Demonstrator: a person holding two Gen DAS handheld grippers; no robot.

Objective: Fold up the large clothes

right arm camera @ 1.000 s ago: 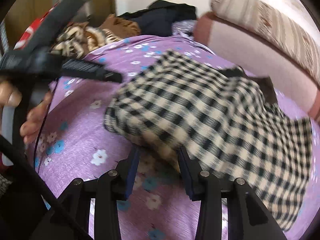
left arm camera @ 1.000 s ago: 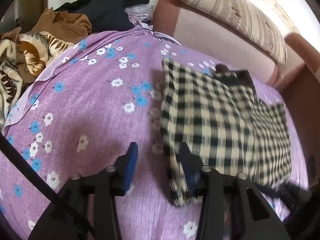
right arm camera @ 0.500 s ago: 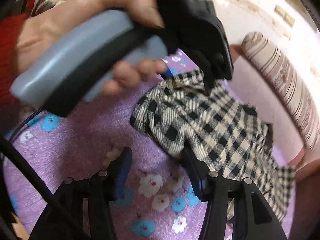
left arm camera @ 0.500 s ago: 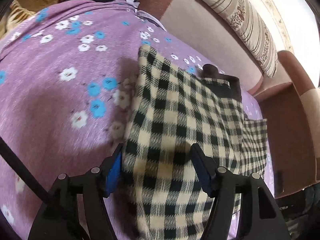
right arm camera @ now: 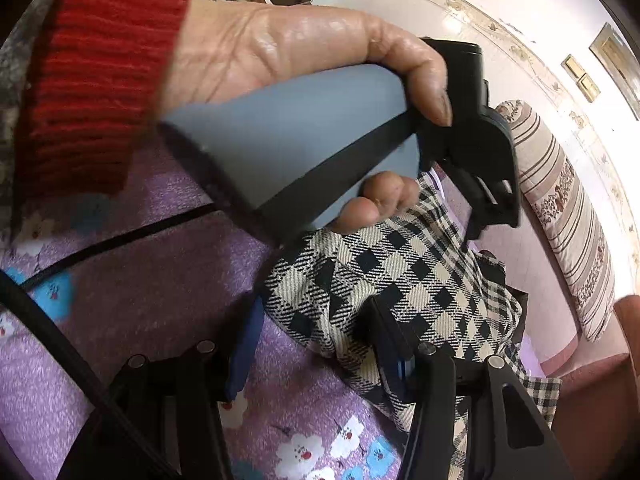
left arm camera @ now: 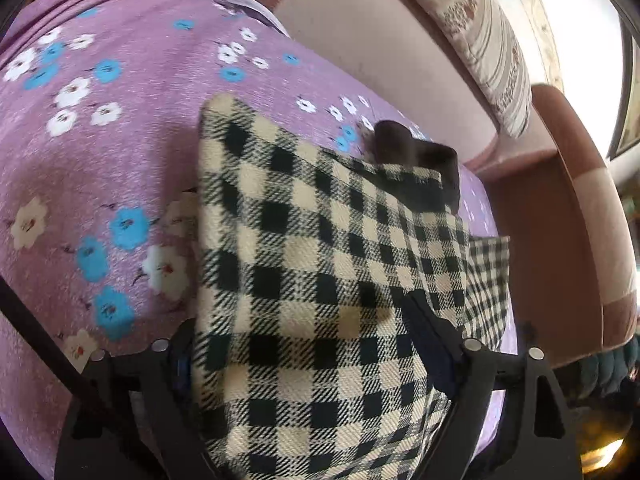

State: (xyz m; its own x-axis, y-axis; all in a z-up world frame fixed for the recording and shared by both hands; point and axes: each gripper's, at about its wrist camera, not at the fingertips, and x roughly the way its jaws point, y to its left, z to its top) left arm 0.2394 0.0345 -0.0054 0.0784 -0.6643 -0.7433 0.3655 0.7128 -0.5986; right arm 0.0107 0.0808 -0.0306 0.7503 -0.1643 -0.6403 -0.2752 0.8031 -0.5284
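Left claw (left arm camera: 308, 356) opening astride checked garment (left arm camera: 320, 264) — angled down.

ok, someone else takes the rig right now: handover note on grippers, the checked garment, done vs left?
Left gripper: jaws opening, black-and-cream checked woollen garment between them, not pinched.
Right gripper: open, straddling the garment's near corner.
Garment: lying folded on the purple floral bedsheet, dark collar at the far end, beside the pink sofa back.
Done: one fold or more.
Left: probably a further fold, then smoothing.
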